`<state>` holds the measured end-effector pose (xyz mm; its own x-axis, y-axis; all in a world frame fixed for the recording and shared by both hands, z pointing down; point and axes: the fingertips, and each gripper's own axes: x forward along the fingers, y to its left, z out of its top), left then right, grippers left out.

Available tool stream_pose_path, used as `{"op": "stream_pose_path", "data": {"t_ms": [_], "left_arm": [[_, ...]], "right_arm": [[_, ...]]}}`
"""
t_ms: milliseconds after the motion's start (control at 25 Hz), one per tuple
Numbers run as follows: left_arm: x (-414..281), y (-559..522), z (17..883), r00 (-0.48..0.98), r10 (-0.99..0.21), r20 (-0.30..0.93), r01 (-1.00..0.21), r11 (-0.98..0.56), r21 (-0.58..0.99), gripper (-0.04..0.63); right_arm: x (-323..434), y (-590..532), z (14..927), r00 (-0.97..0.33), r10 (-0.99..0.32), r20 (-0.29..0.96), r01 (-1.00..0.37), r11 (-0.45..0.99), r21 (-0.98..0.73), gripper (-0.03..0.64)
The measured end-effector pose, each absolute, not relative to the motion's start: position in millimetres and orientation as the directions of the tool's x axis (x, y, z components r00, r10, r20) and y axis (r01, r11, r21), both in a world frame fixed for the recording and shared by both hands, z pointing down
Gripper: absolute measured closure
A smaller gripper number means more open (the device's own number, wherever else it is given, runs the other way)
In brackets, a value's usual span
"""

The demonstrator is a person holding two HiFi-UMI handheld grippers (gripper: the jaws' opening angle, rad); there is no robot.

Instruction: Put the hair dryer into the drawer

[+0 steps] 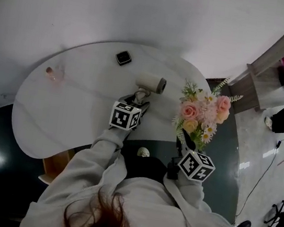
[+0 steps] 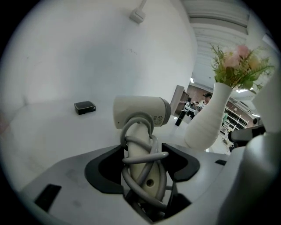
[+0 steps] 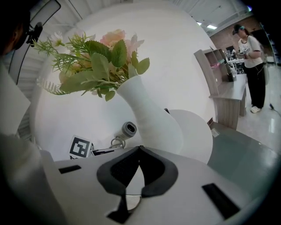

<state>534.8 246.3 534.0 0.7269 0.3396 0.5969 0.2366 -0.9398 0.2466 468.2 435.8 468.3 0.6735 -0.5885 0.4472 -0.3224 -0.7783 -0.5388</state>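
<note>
The white hair dryer (image 1: pixel 151 82) lies near the middle of the round white table (image 1: pixel 68 110), its grey cord wound round the handle. My left gripper (image 1: pixel 136 100) is shut on that handle. In the left gripper view the handle and cord (image 2: pixel 140 149) sit between the two dark pads of the left gripper (image 2: pixel 142 165), and the barrel (image 2: pixel 140 112) points right. My right gripper (image 1: pixel 186 142) hangs at the table's near edge beside the vase. Its jaws meet at the tips (image 3: pixel 139 151) with nothing between them. No drawer shows in any view.
A white vase of pink and yellow flowers (image 1: pixel 201 116) stands right of the dryer, close to both grippers. A small black box (image 1: pixel 123 58) lies at the table's far side, a pinkish thing (image 1: pixel 53 73) at its left. A person (image 3: pixel 250 66) stands by a wooden shelf (image 3: pixel 219 83).
</note>
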Motion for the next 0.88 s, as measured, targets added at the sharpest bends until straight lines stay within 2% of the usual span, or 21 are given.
{"op": "stream_pose_path", "data": {"t_ms": [160,520,880], "left_arm": [[529.4,236.2,524.3,0.754,0.334,0.565,0.210,-0.938,0.274,0.325],[504.2,205.5,503.3,0.809,0.262,0.526,0.168,-0.961,0.221,0.326],[456.1,163.8,496.4,0.842,0.166,0.514,0.060,-0.975,0.216,0.327]], "right_arm": [[470.4,425.9,469.7,0.649,-0.614,0.449,-0.347,-0.764,-0.544,0.567],[467.1,383.0,470.6,0.585,-0.686,0.433,-0.448,-0.718,-0.532,0.568],[456.9,341.0,471.0,0.505,-0.744,0.437,-0.524,-0.667,-0.530,0.567]]}}
